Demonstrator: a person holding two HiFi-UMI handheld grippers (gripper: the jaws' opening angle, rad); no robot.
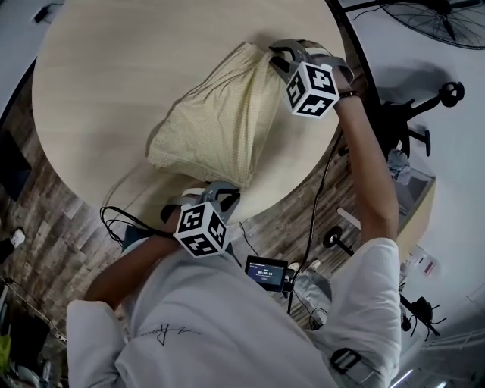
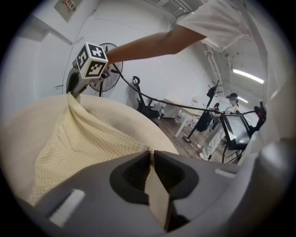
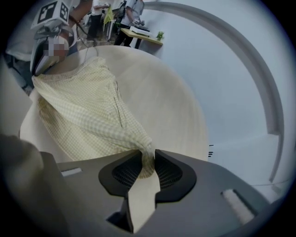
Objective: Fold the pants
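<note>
Pale yellow checked pants lie bunched on the round light-wood table, close to its right edge. My right gripper is shut on the cloth's far corner, which is pinched between its jaws. At the near table edge my left gripper is shut on the other end, with a thin fold of fabric between its pads. The pants stretch from one gripper to the other and sag onto the table. From the left gripper view the right gripper holds the cloth up; from the right gripper view the left gripper shows at the pants' far end.
A floor fan and a black stand base are beyond the table's right edge. A small screen and cables lie on the wood floor near me. Tables and a person stand farther off in the room.
</note>
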